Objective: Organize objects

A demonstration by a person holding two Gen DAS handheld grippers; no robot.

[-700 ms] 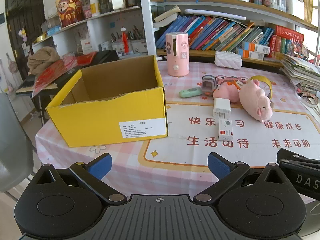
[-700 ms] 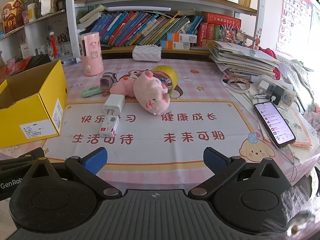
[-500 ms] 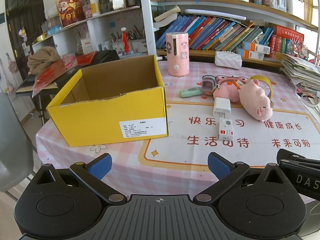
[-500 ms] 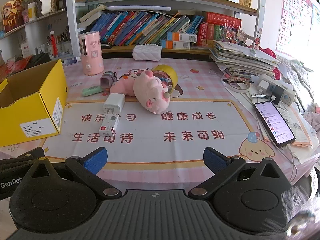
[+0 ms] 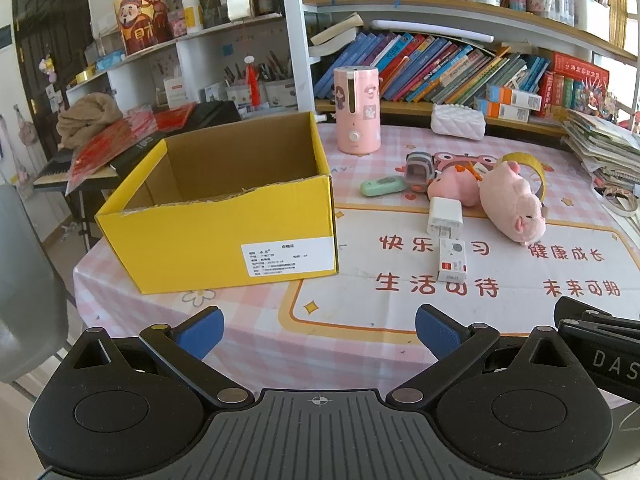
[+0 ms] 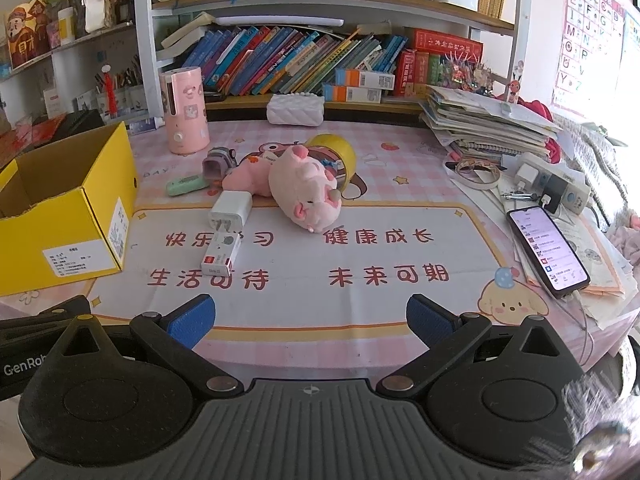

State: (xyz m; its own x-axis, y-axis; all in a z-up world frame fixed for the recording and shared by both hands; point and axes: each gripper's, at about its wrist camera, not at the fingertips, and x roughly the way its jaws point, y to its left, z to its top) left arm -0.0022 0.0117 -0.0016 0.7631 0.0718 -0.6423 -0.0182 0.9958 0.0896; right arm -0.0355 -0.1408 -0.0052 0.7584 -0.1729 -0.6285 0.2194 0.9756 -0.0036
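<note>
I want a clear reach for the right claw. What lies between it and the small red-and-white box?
Nothing: in the right wrist view only bare printed table mat separates the open right claw from the small red-and-white box.

Black claw (image 5: 318,330), blue ribbed pads (image 5: 200,330)
</note>
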